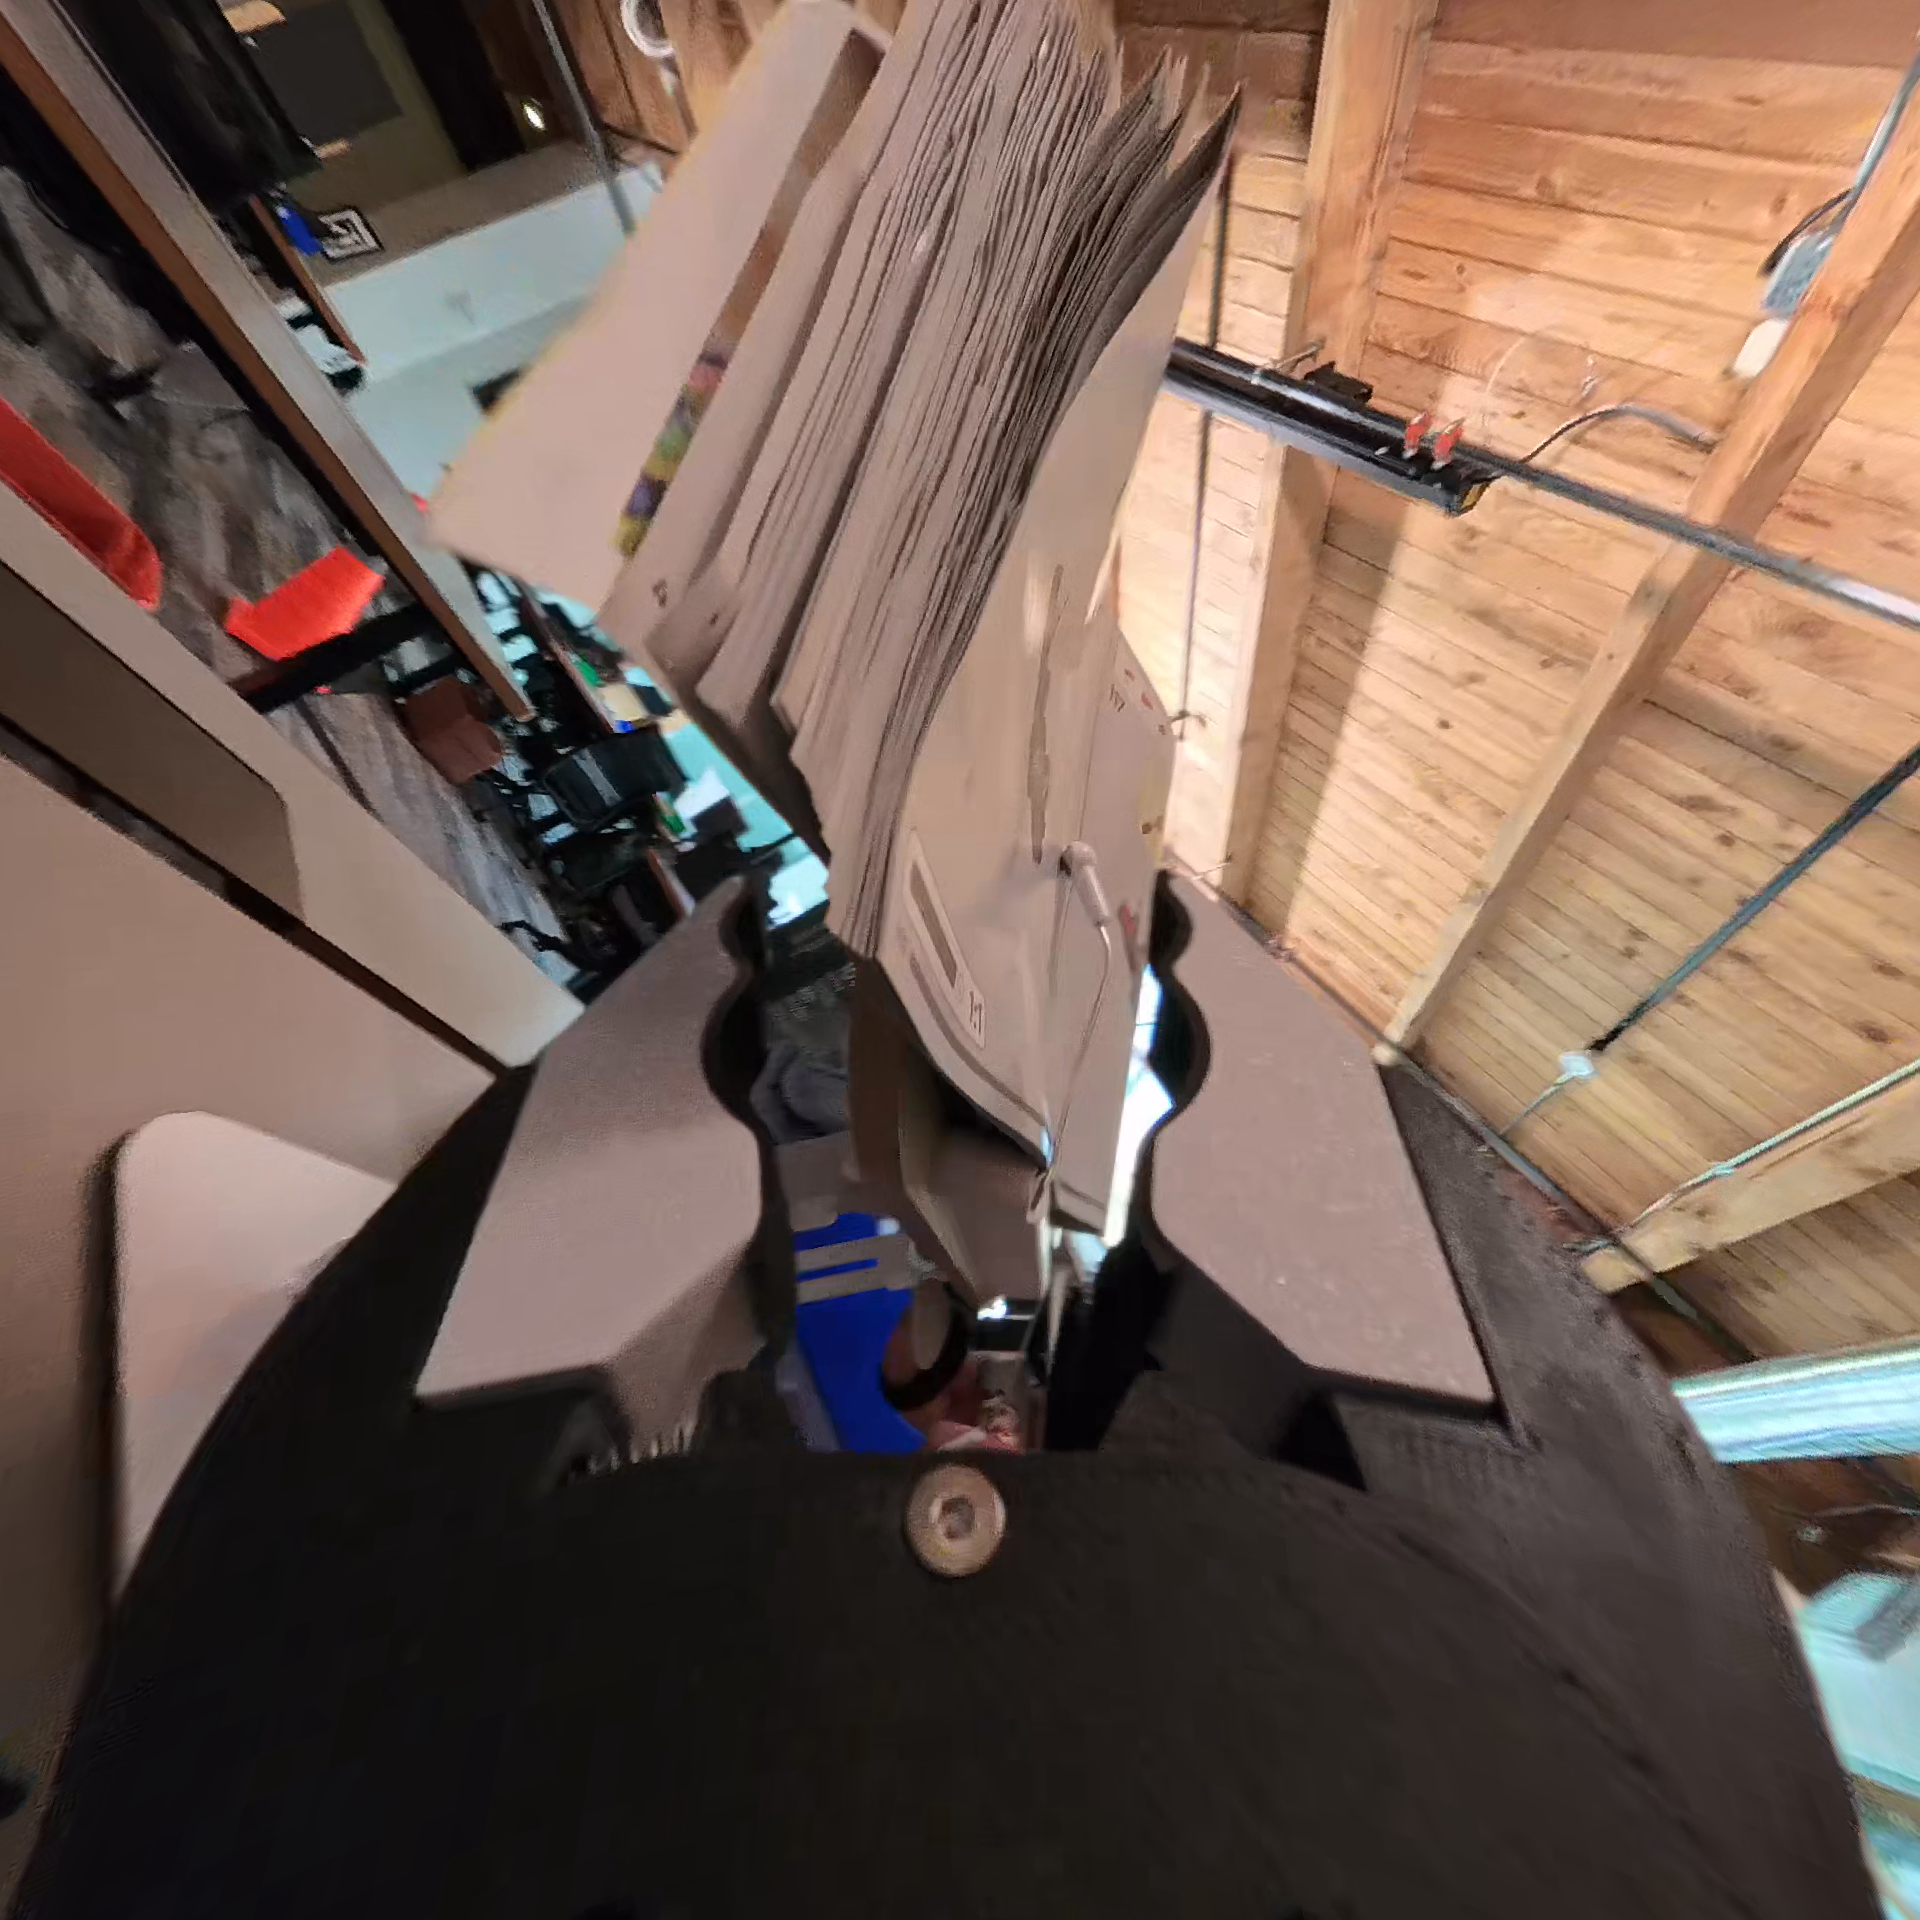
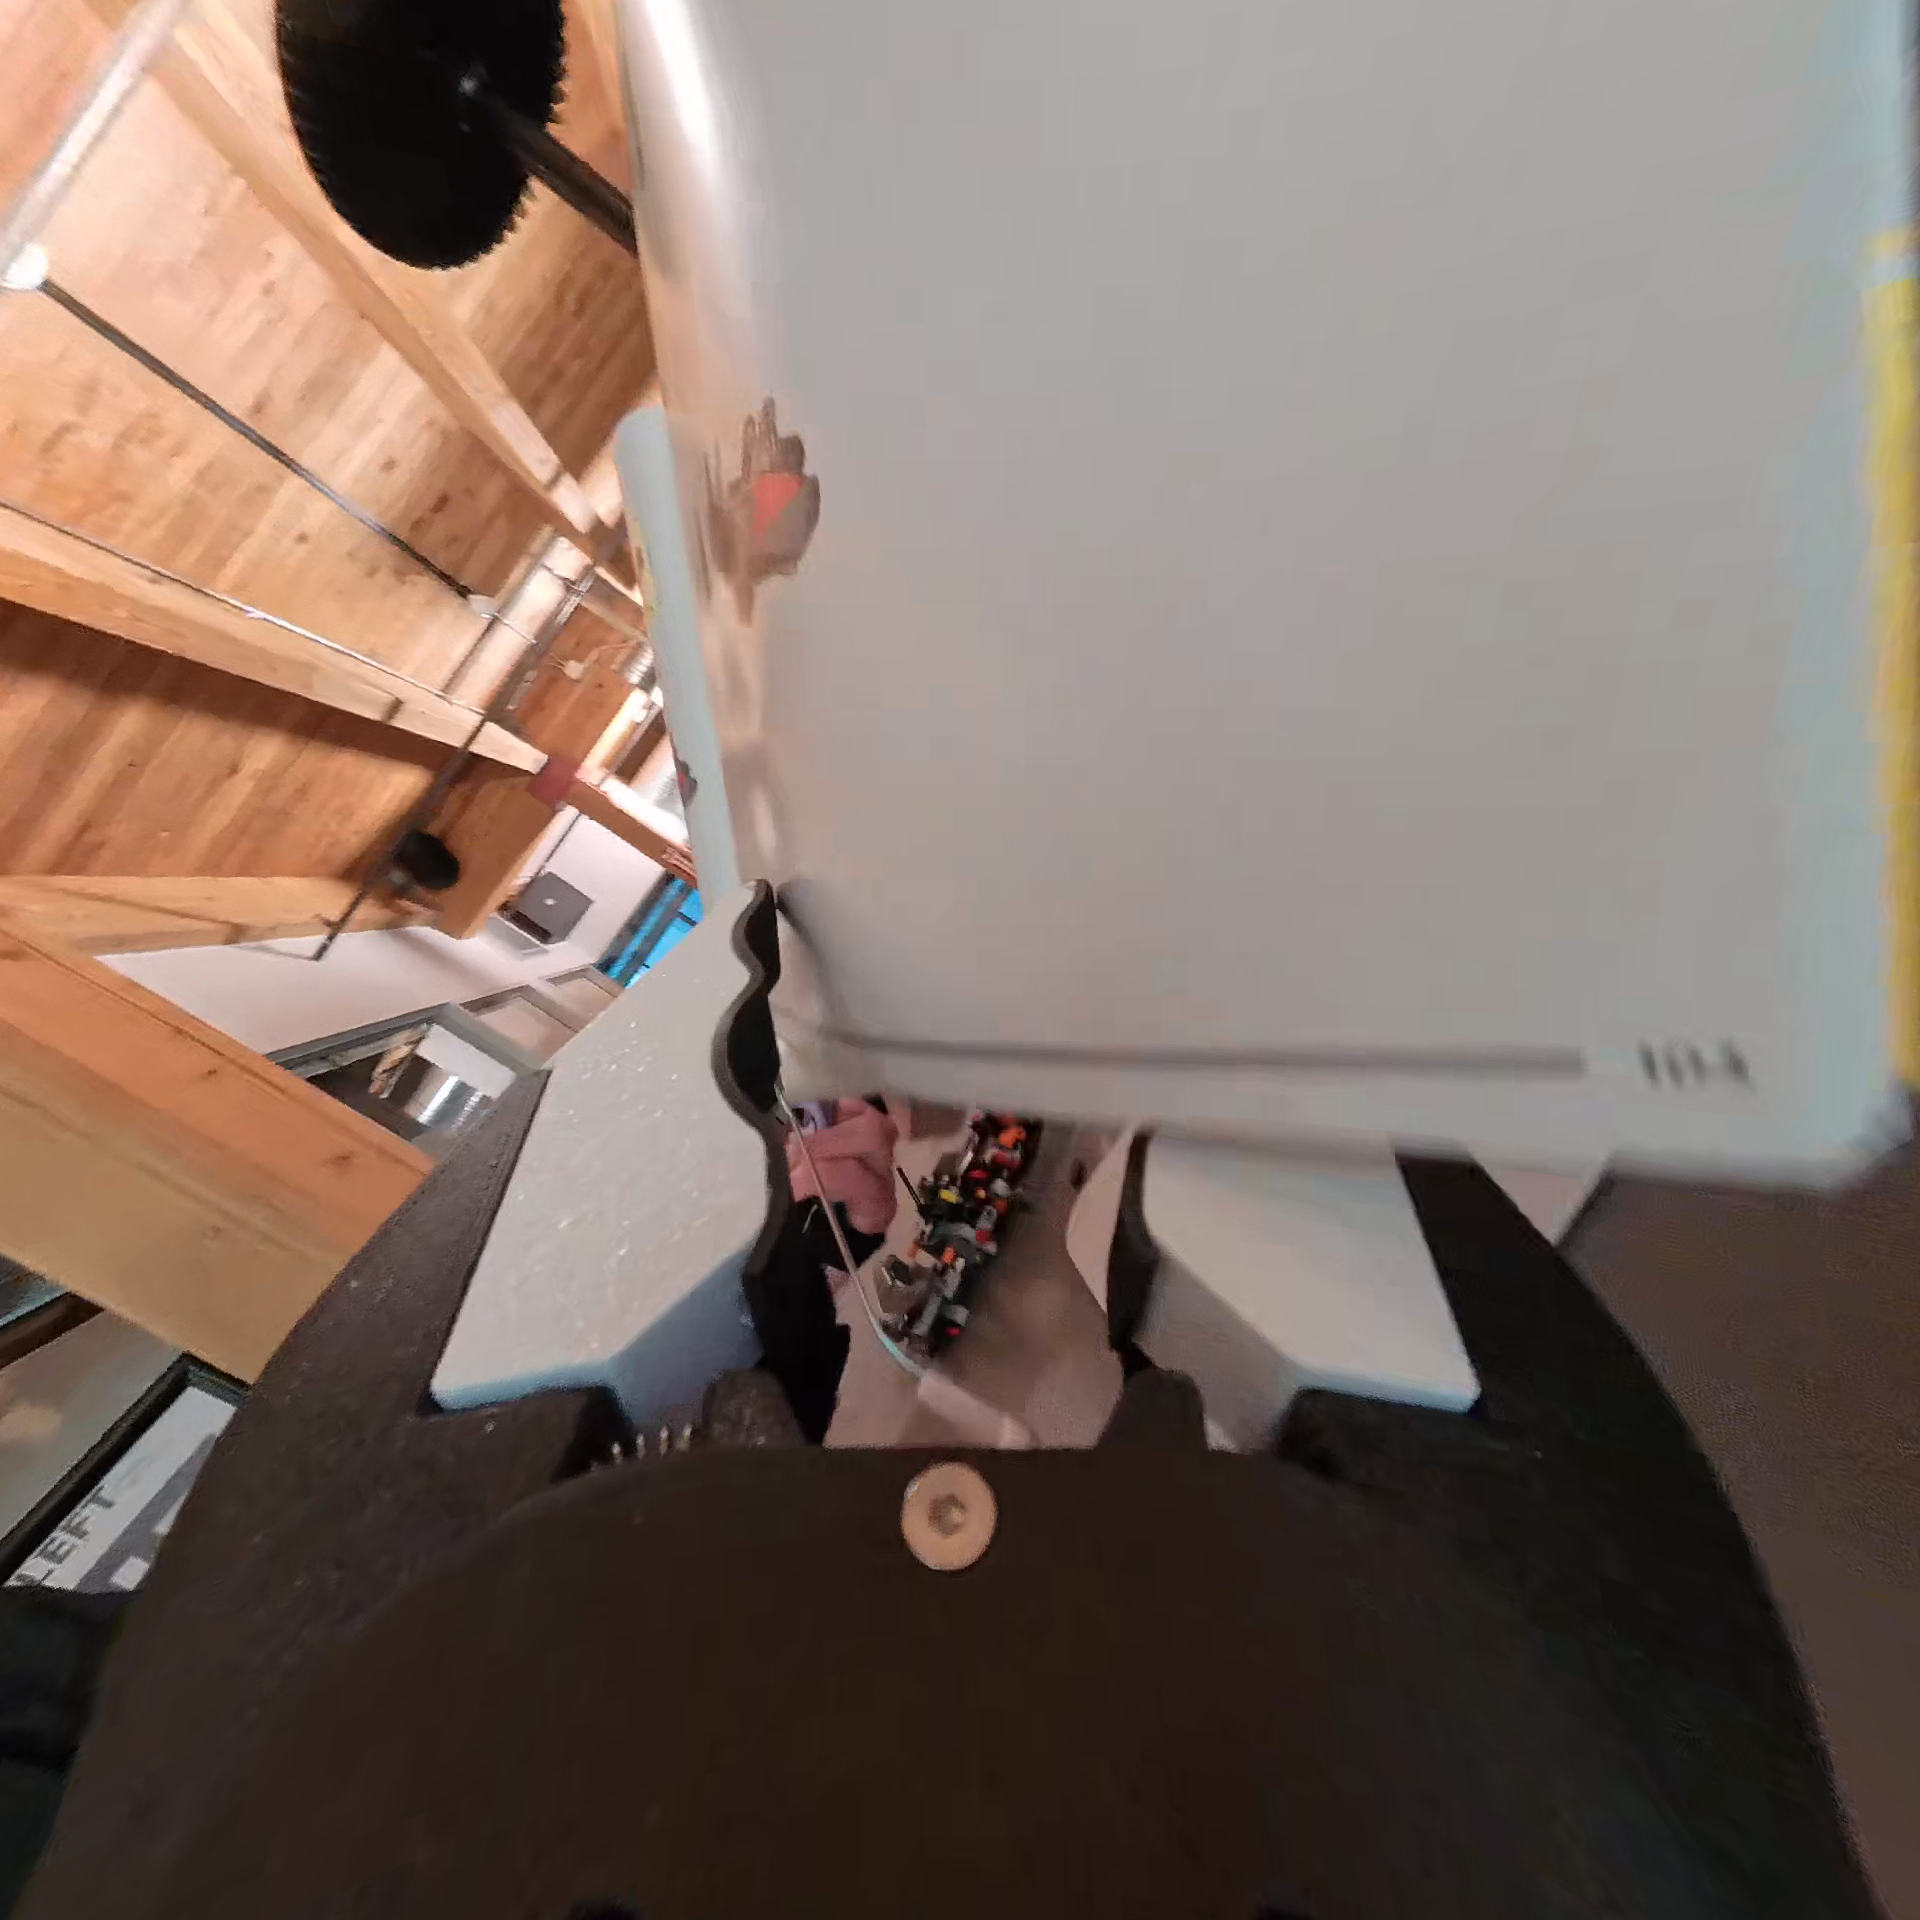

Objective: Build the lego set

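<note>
A thick instruction booklet (image 1: 966, 582) with fanned pages stands between the jaws of my left gripper (image 1: 956, 904). The jaws are open: the cover lies against the right finger (image 1: 1299, 1143), and a dark gap shows at the left finger (image 1: 623, 1164). In the right wrist view a pale booklet page (image 2: 1247, 571) fills the upper frame and covers one fingertip of my right gripper (image 2: 966, 914). Its corner touches the left finger (image 2: 644, 1164). The jaws stand wide apart. Far below, between them, sits a partly built lego model (image 2: 961, 1236) in dark grey, red and orange.
A person's hand (image 2: 847, 1164) and a thin bent metal wire (image 2: 831, 1257) show below the booklet. Both cameras tilt up at a wooden beam ceiling (image 1: 1558, 520) with conduit. A black round fixture (image 2: 416, 114) hangs overhead. Desks and black chairs (image 1: 603, 790) lie far off. Spacing between my two grippers at the tips: around 30 cm.
</note>
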